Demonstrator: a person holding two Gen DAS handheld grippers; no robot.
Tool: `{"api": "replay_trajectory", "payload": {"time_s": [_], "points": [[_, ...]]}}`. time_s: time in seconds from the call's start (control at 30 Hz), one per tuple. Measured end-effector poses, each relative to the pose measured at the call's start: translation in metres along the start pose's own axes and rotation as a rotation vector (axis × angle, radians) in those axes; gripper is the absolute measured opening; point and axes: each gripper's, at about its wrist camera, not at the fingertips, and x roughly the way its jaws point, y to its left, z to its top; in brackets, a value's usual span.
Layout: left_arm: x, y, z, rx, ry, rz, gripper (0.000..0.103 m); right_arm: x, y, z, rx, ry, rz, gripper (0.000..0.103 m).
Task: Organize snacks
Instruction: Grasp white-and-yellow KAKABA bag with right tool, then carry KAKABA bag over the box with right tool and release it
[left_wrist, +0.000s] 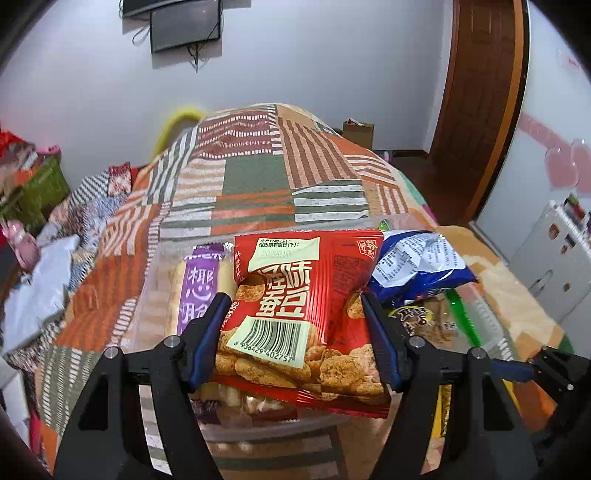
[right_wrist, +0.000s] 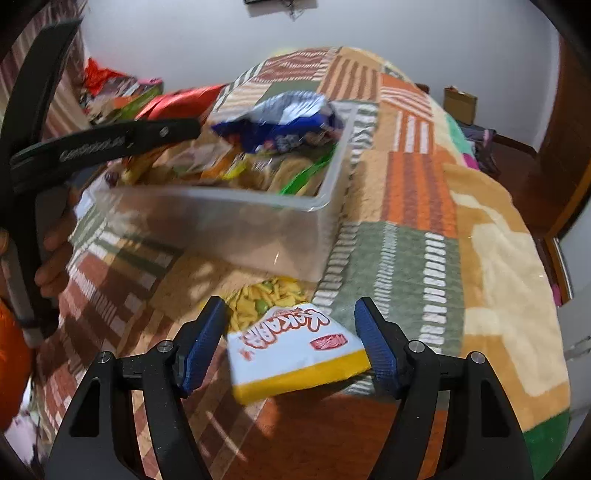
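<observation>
Patchwork bedding (left_wrist: 258, 177) in orange, green, brown and cream stripes covers a bed that fills most of both views, and a clear plastic bin (right_wrist: 325, 195) is set on it. Behind the bin, a pale wall is seen with a dark screen (left_wrist: 184, 26) mounted high, cables hanging below it. To the right of the bin, a brown wooden door (left_wrist: 480, 85) stands at the room's corner, with a cardboard box (left_wrist: 358, 131) on the floor near it and a white cabinet (left_wrist: 554, 251) further right. To the left of the bin, clothes and bags are heaped along the bed's edge (left_wrist: 33, 236).

Inside the bin, a purple-labelled pack (left_wrist: 197, 288) lies at the left, a crumpled blue-and-white bag (left_wrist: 413, 262) at the right, and green and yellow wrappers beneath.

The left claw (left_wrist: 291, 332) is clenched on a red snack bag (left_wrist: 295, 295), whose sides are pressed and creased by the blue pads; the bag is held just above the bin's contents.

In front of the bin, on the bedding, a white-and-yellow Kakaba pack (right_wrist: 295, 350) is found, one end reaching under the bin's near wall. The right claw (right_wrist: 291, 350) is released around it, the pads standing clear on either side without pressing. The left gripper's black frame and the person's hand (right_wrist: 55, 258) on it are seen at the left of the bin.
</observation>
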Motion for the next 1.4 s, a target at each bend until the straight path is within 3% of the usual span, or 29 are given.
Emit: {"api": "replay_trajectory", "payload": {"time_s": [0.2,0.23,0.3,0.43,0.77,0.97,1.17,1.23,1.4], "points": [[0.009,-0.006,0.000,0.027,0.024,0.010,0.071,0.006,0.006,-0.009,-0.047,0.045,0.021,0.068],[0.011,-0.005,0.000,0.022,0.037,0.002,0.071,0.006,0.009,-0.010,-0.060,0.048,0.016,0.064],[0.013,-0.003,-0.001,0.002,0.052,-0.016,0.071,0.006,0.011,-0.011,-0.079,0.046,0.019,0.044],[0.008,0.001,-0.001,-0.031,0.063,-0.046,0.072,0.003,0.014,-0.016,-0.080,0.027,0.023,0.035],[-0.030,0.006,-0.011,-0.043,0.016,-0.061,0.077,-0.023,0.025,-0.014,-0.088,-0.070,0.028,0.034],[-0.051,0.022,-0.021,-0.083,-0.009,-0.062,0.082,-0.043,0.031,0.009,-0.072,-0.165,0.046,0.034],[-0.059,0.043,-0.030,-0.147,-0.016,-0.073,0.082,-0.043,0.043,0.047,-0.093,-0.243,0.056,0.027],[-0.057,0.047,-0.033,-0.162,-0.010,-0.078,0.082,-0.033,0.048,0.056,-0.117,-0.233,0.035,0.018],[-0.055,0.053,-0.044,-0.168,0.011,-0.095,0.082,-0.028,0.047,0.044,-0.121,-0.172,0.069,0.018]]}}
